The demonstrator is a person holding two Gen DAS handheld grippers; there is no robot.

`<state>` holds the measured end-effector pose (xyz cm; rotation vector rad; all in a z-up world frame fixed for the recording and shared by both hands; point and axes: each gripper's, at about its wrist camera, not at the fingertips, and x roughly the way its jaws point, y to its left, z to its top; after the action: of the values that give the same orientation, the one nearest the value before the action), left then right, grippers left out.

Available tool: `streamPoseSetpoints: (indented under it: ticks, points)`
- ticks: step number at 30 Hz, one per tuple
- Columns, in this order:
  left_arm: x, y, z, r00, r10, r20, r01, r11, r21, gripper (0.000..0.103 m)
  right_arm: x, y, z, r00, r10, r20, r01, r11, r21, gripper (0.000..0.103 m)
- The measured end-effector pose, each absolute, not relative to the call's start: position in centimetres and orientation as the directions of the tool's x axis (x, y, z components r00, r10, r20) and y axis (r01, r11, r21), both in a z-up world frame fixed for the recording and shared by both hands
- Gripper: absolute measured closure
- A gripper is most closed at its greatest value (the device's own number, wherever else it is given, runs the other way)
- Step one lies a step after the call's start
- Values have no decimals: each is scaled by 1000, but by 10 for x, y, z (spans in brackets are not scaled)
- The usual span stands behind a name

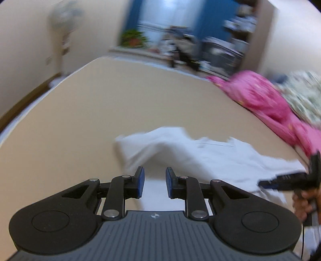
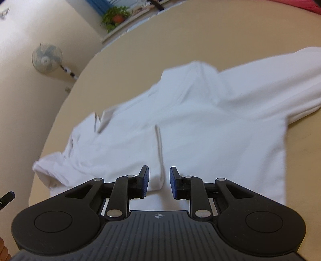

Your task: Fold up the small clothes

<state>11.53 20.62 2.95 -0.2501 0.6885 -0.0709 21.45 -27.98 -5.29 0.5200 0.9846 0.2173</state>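
A small white shirt (image 2: 190, 120) lies spread on the beige table (image 2: 150, 46), sleeves out to both sides. It also shows in the left wrist view (image 1: 190, 154), blurred. My right gripper (image 2: 159, 180) is open just above the shirt's near hem, with a raised fold of cloth between its blue pads. My left gripper (image 1: 154, 181) is open and empty, low over the shirt's near edge. The right gripper (image 1: 289, 180) shows at the right edge of the left wrist view. The tip of the left gripper (image 2: 7, 198) shows at the left edge of the right wrist view.
A pink garment (image 1: 266, 104) and a patterned cloth (image 1: 305, 94) lie heaped at the table's right side. Beyond the far edge are a potted plant (image 2: 116, 16), a wall fan (image 2: 47, 58) and cluttered shelves (image 1: 226, 50).
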Motion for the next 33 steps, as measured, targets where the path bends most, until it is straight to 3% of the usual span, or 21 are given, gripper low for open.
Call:
streamPoseSetpoints:
  ticks: [2,5,6,9,11,14,17,19,23,31,33]
  points:
    - [121,226,22,747,-96,-658,-125,952,-280,79,218,-270,-58,547,383,-744,41,876,481,78]
    - [128,241,18,762,-130,-635,-122,934,-337,79,217,-254,-51,585,343,-735,-29,914,404,100]
    - [132,241,15,757,-111,-644,-121,944,-305,79,216,-253,-46,606,340,-719,-45,917,396,100]
    - [144,243,8,744,-117,-657,-118,946,-302,79,211,-272,0,755,322,-572,-66,904,421,101]
    - [152,227,7,745,-133,-654,-109,943,-316,79,205,-289,30,836,249,-488,-73,933,352,101]
    - [156,222,-1,741,-155,-654,-83,944,-318,76,215,-309,16,795,86,-600,52,976,210,101]
    - [172,209,-12,725,-165,-669,-75,946,-315,76,225,-334,-16,715,24,-698,204,949,241,101]
    - [180,203,-20,718,-179,-673,-81,938,-336,74,228,-331,-20,717,23,-697,189,956,226,101]
    - [197,197,-29,725,-202,-658,-92,919,-384,59,231,-326,-15,743,48,-668,151,960,237,101]
    - [227,188,-48,724,-191,-663,-179,876,-447,58,224,-339,-15,741,53,-670,168,951,261,101]
    - [231,185,-49,722,-195,-663,-169,881,-443,49,224,-337,-16,744,55,-666,163,952,260,101]
